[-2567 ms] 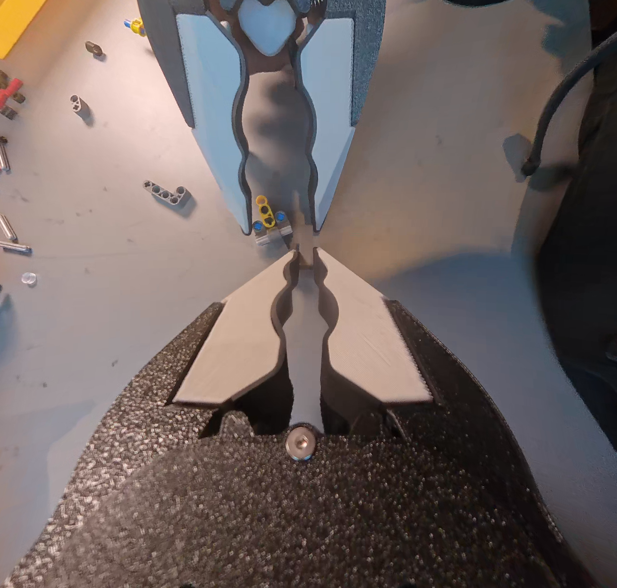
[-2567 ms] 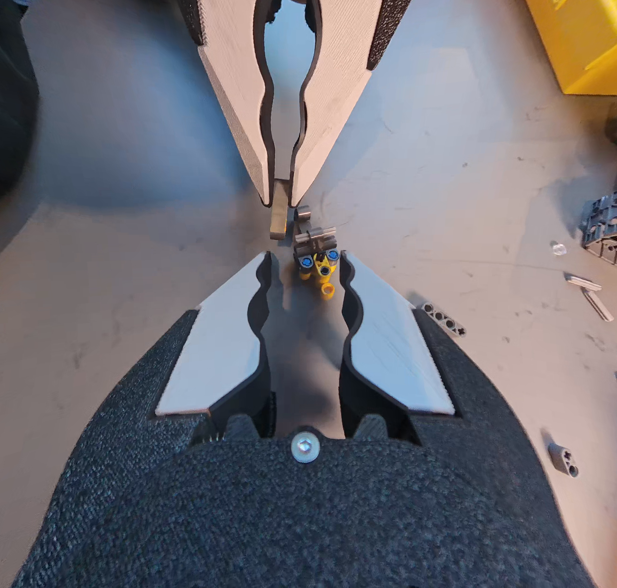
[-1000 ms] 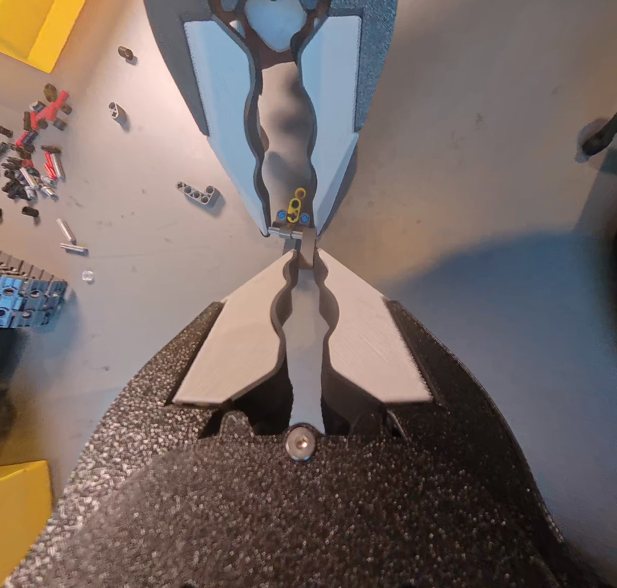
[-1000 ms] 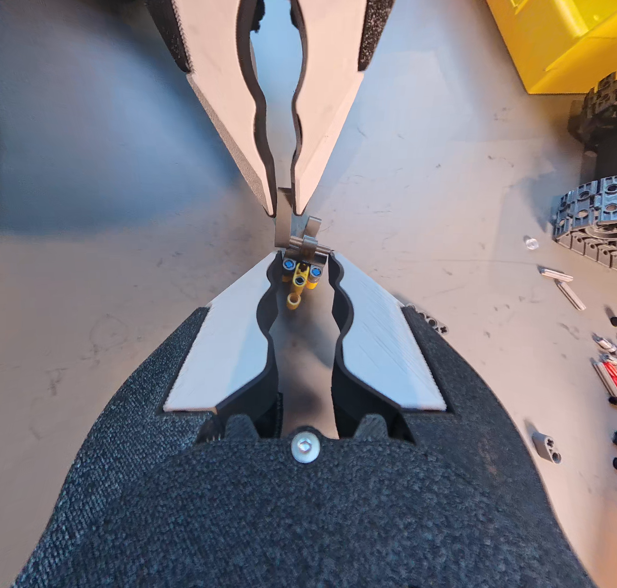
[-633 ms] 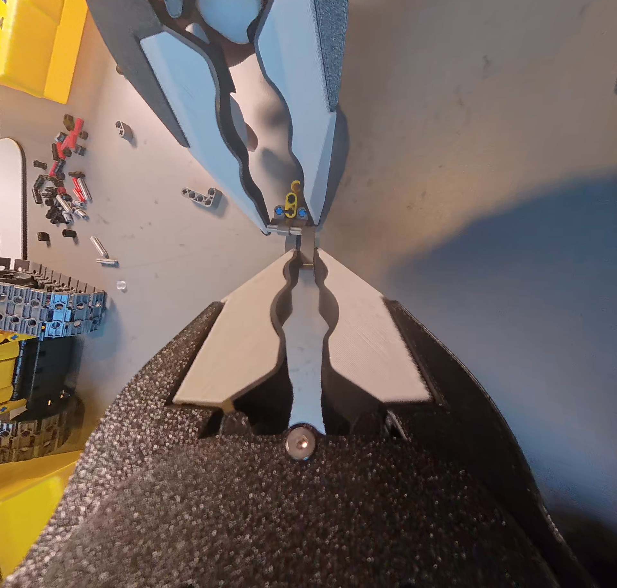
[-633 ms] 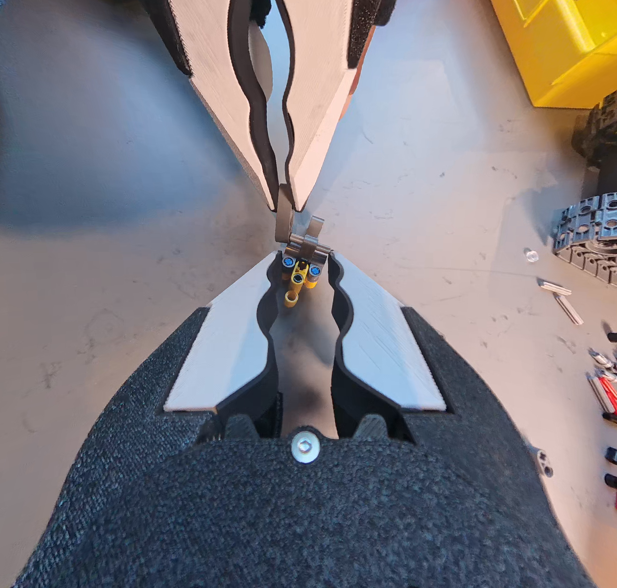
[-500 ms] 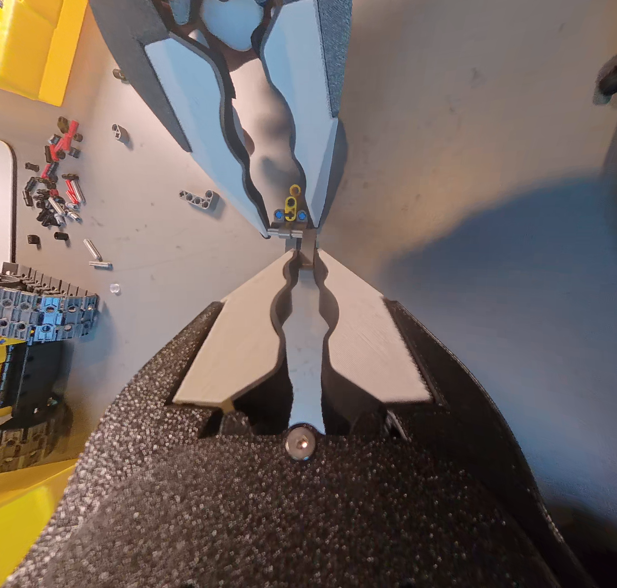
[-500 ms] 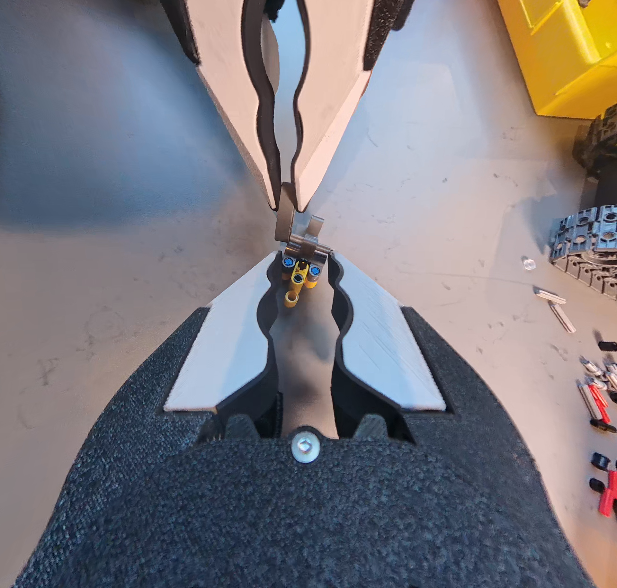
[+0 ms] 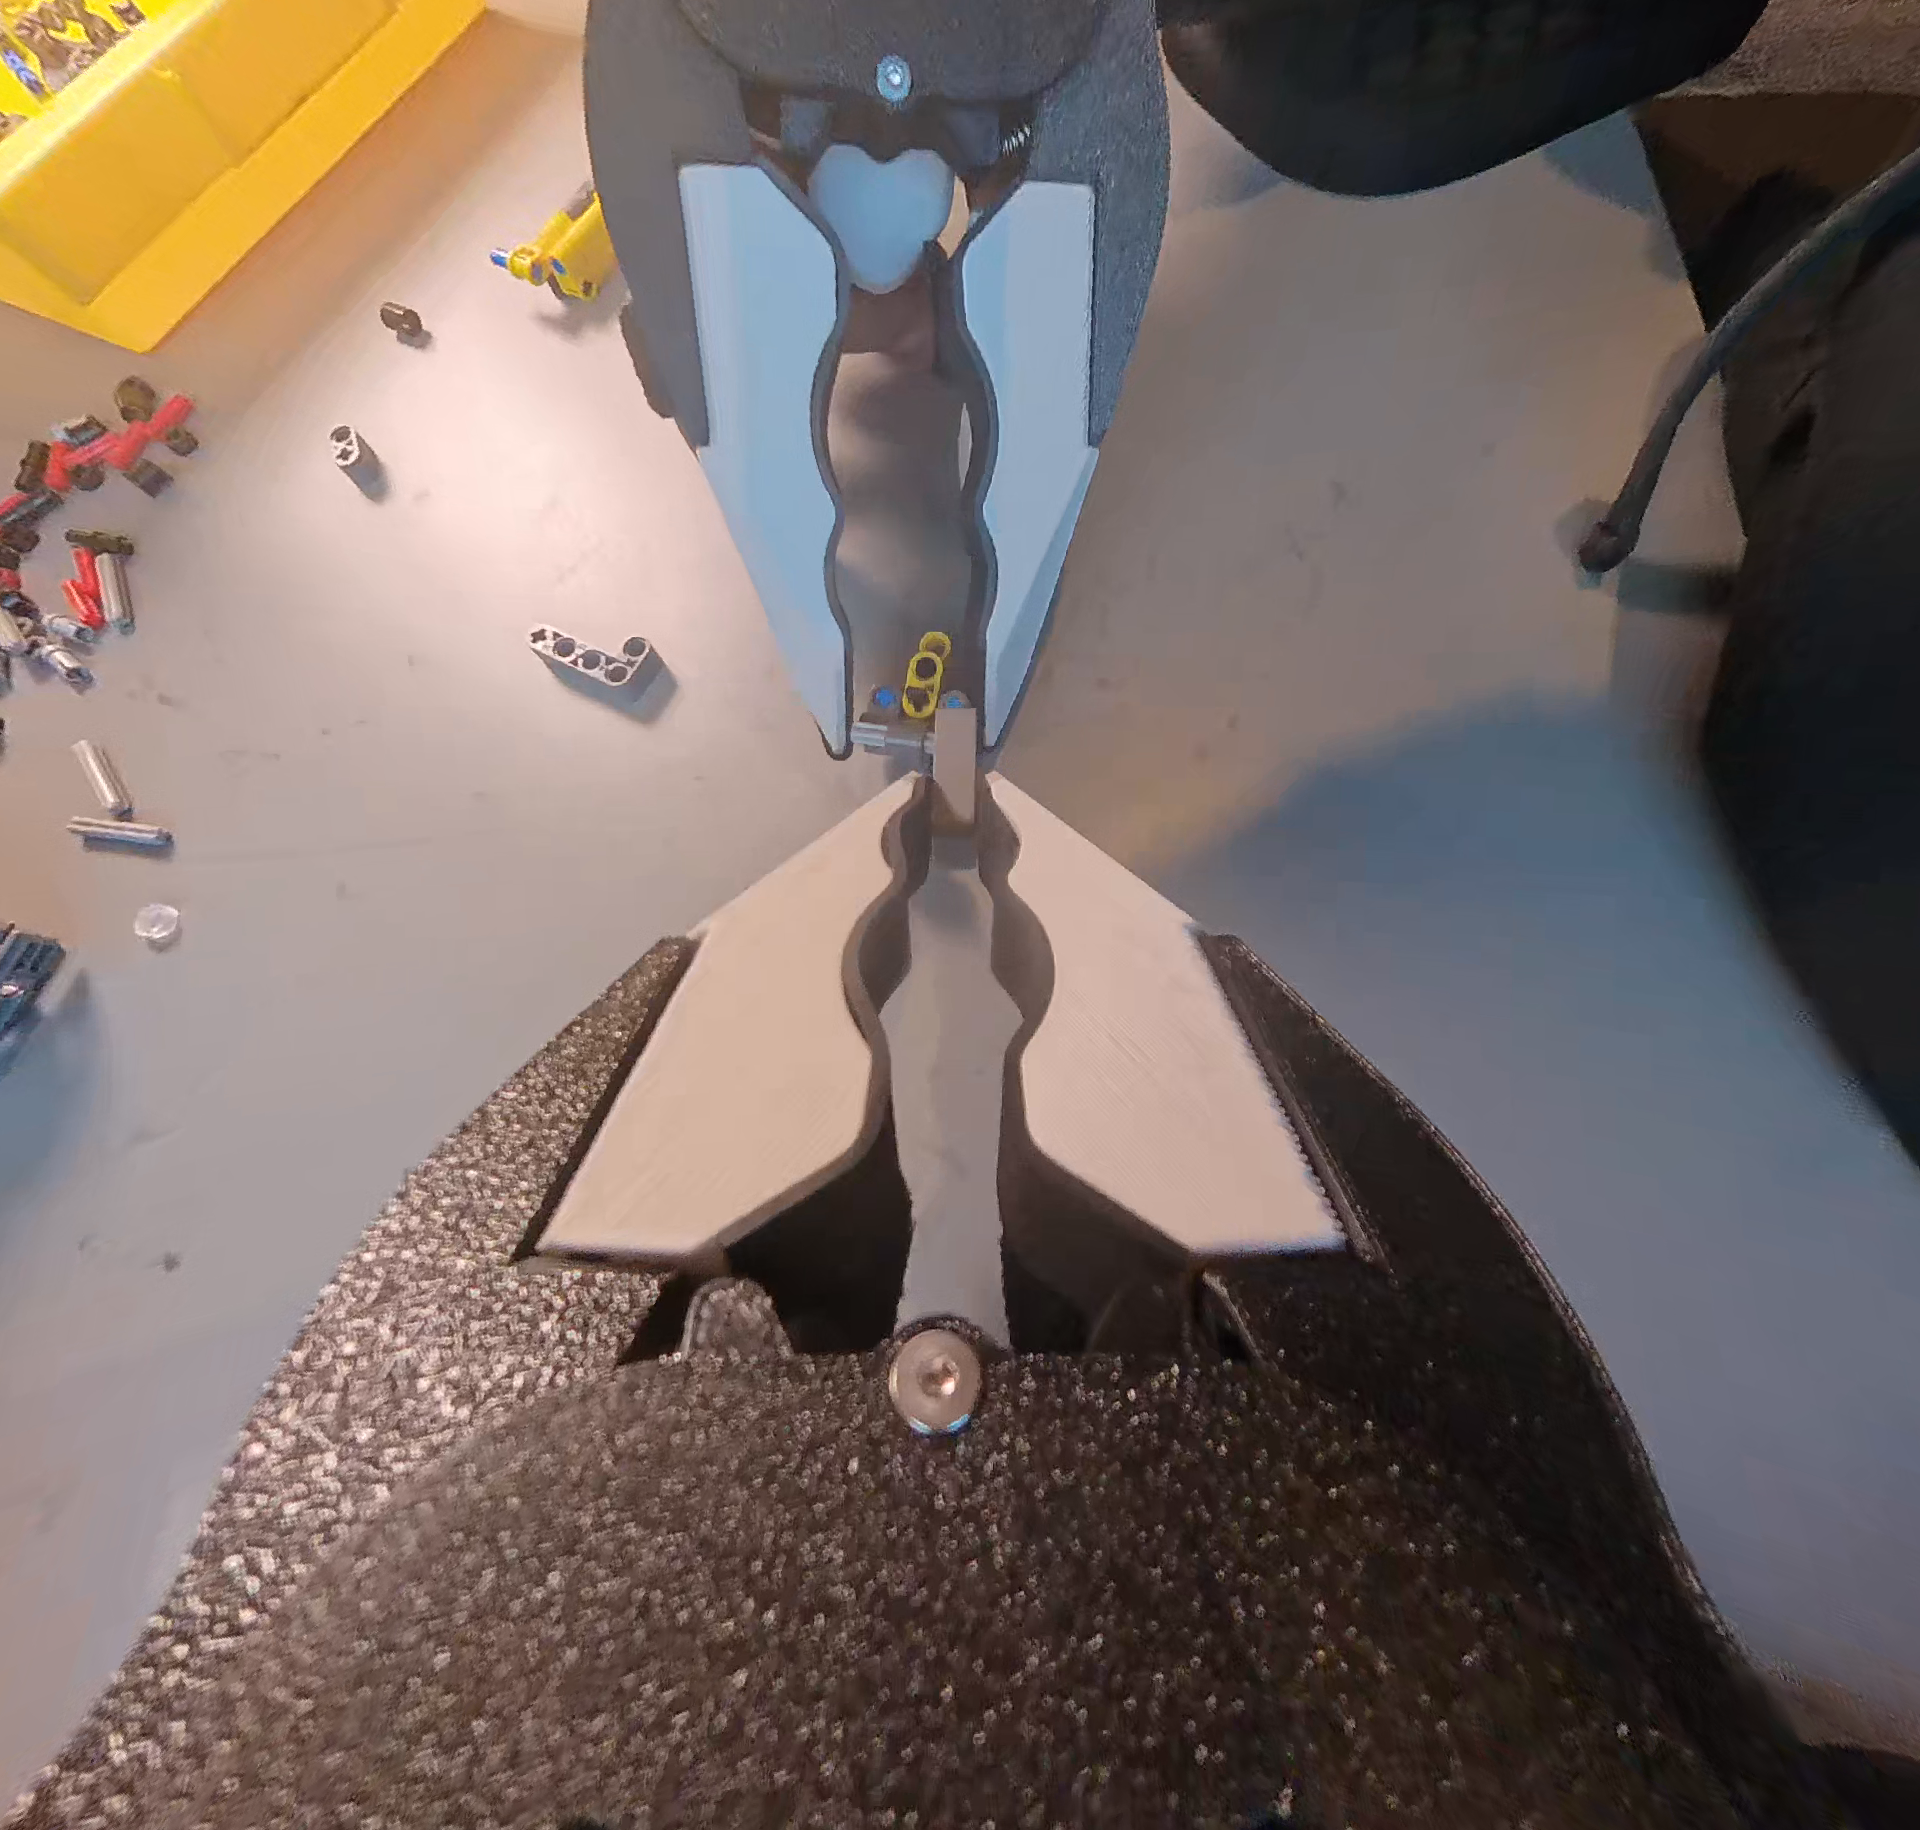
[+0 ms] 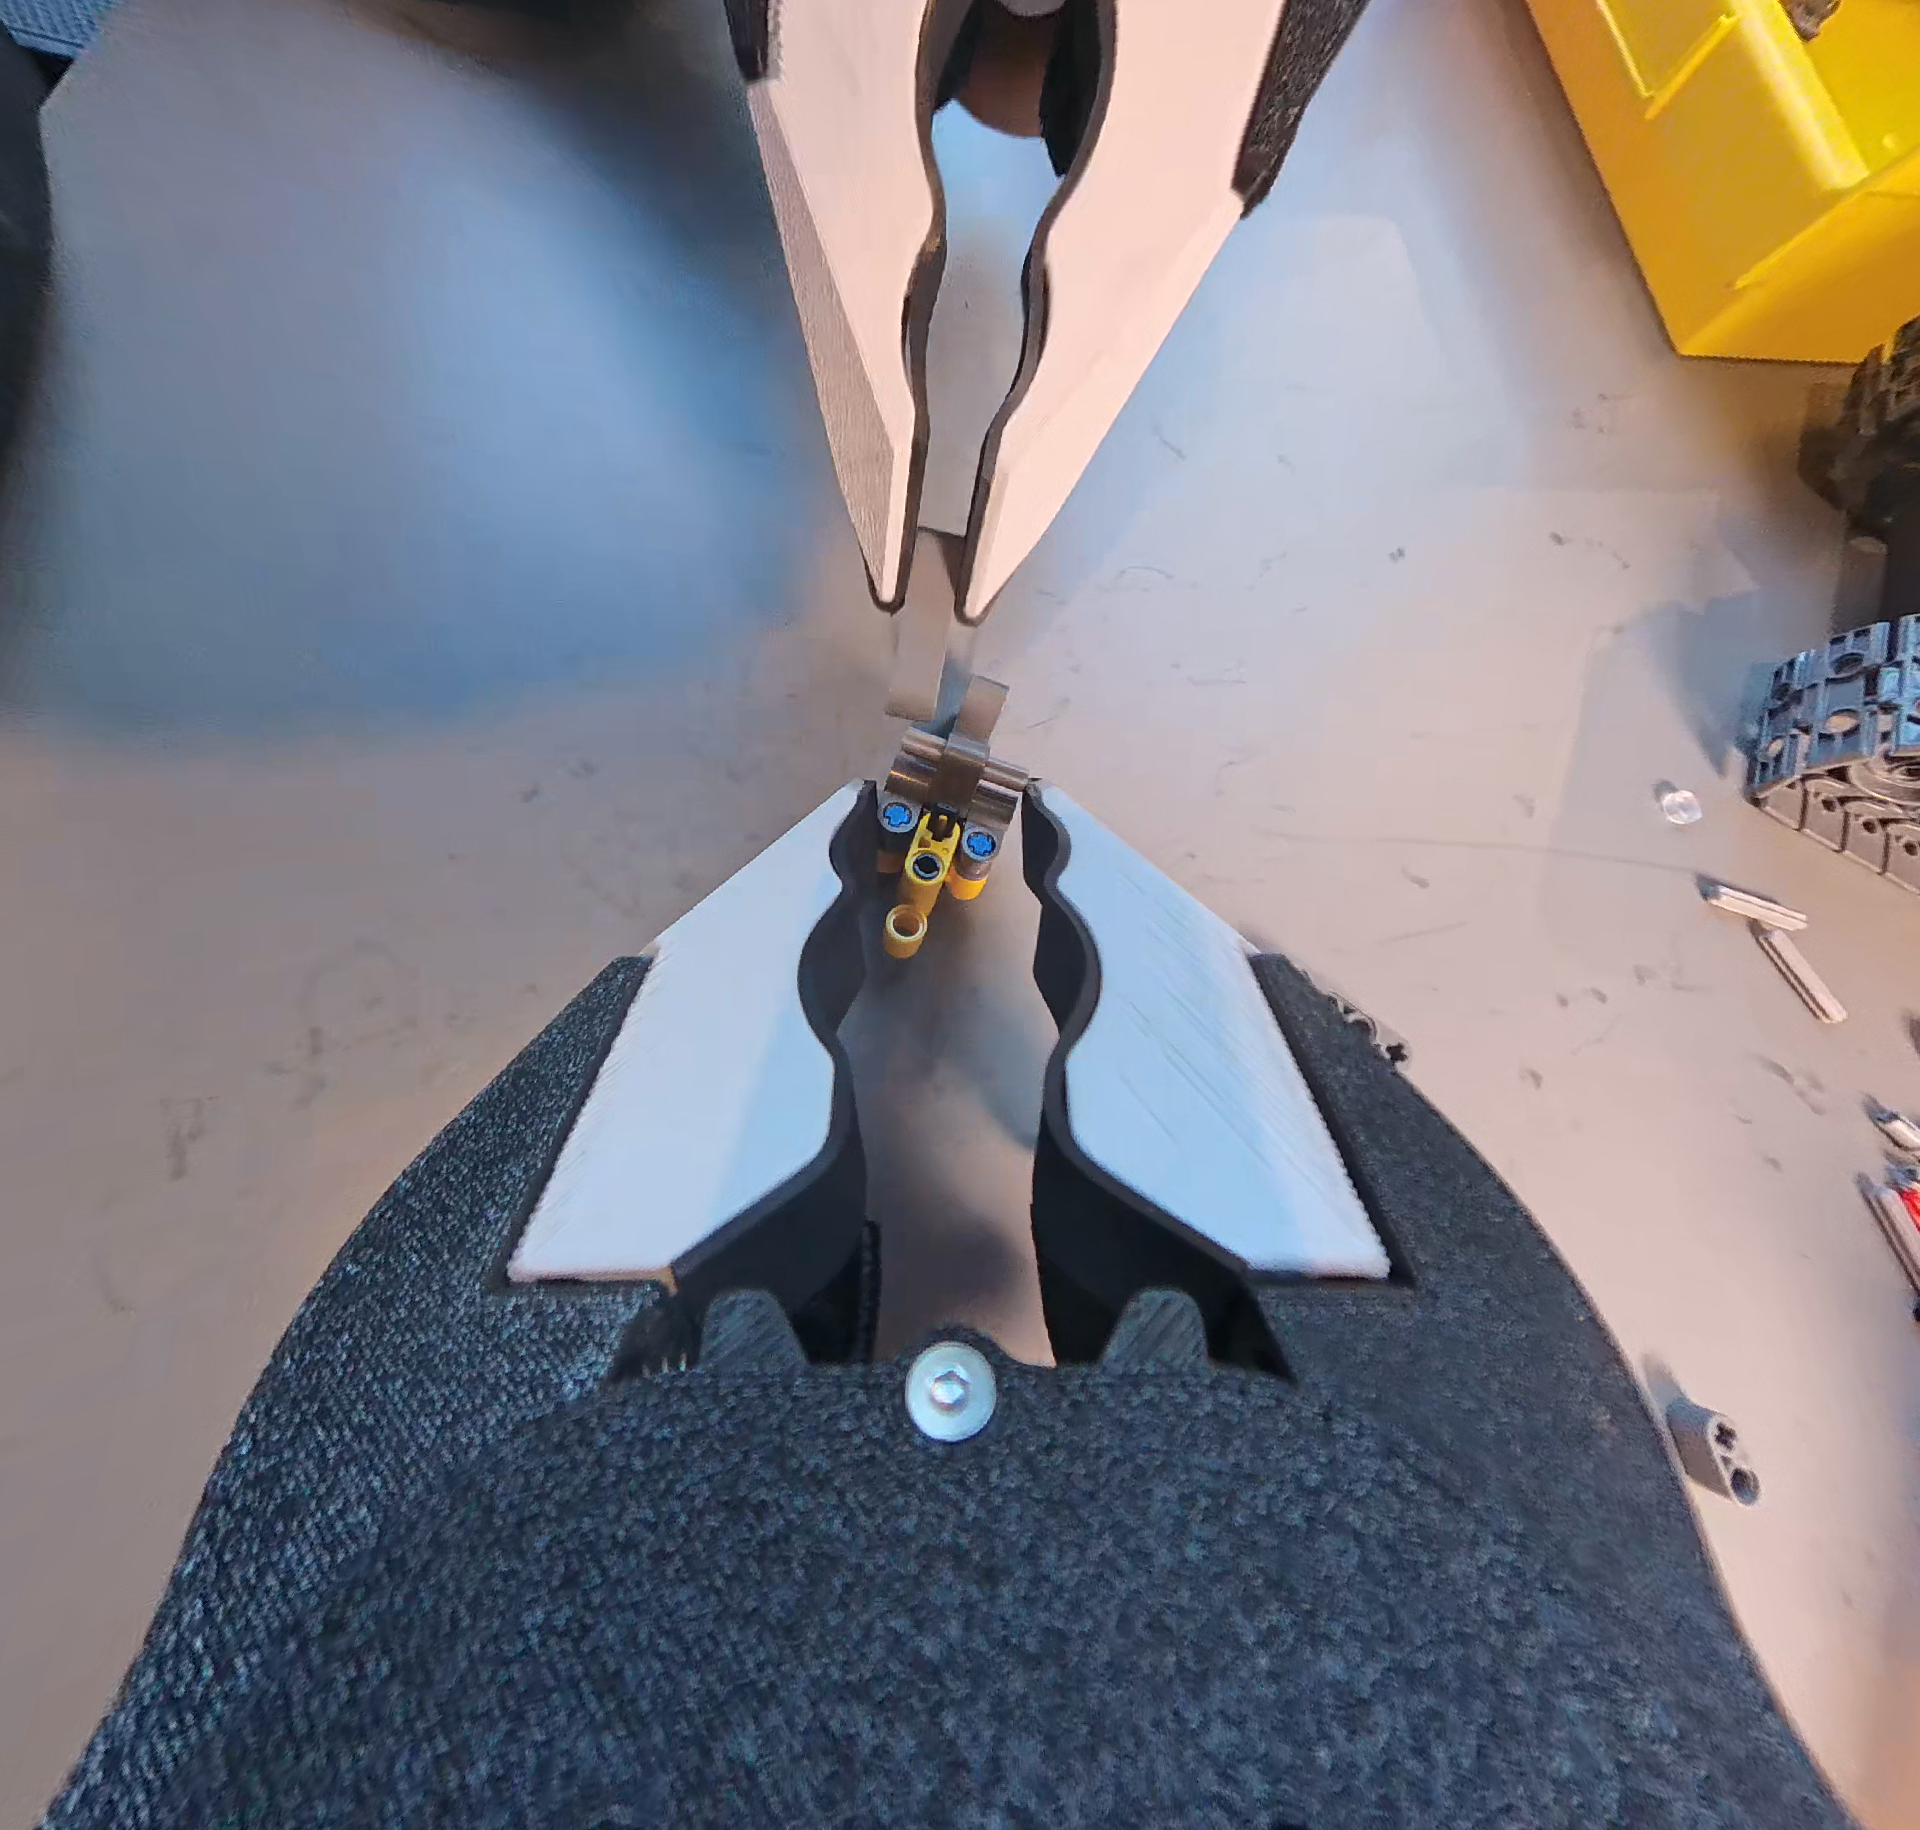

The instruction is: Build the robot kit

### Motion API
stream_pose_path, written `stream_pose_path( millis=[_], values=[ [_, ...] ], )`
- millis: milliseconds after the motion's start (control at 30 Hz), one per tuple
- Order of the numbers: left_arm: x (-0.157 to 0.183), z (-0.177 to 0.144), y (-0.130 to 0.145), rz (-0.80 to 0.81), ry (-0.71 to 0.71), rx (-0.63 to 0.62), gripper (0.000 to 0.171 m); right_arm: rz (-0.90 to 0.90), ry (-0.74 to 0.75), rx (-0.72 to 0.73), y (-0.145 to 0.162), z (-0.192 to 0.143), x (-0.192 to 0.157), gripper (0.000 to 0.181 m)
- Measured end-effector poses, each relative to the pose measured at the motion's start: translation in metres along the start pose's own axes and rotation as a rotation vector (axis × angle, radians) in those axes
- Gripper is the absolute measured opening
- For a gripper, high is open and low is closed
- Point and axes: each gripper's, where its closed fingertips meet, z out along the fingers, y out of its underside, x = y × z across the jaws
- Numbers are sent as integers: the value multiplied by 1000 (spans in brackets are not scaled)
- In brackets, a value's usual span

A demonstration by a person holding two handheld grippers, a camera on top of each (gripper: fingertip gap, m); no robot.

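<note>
Grey plastic beam [image 9: 954, 770] sits pinched in the left gripper [image 9: 951, 793], its far end meeting the small yellow-and-grey assembly [image 10: 940, 824] clamped by the right gripper [image 10: 945, 804], tip to tip above the tabletop [image 9: 1299, 533], seemingly to mate them. Loose pieces [image 9: 88, 502] and a yellow bin [image 10: 1745, 118] lie aside.

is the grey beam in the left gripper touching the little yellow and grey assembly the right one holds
Touching. In the right wrist view the grey beam, pinched by the left gripper, meets the grey top of the assembly with no gap; the right gripper is shut on the assembly.
</note>
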Motion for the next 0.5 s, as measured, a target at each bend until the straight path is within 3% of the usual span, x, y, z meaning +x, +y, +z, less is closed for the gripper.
stream_pose_path(
  millis=[233, 500],
  values=[
    [1, 7, 4, 11, -2, 12, 7, 68, -3, 29, -6, -10, 2, 38],
    [1, 11, 8, 34, -18, -4, 7, 117, -27, 22, -4, -1, -3, 32]
  ],
)
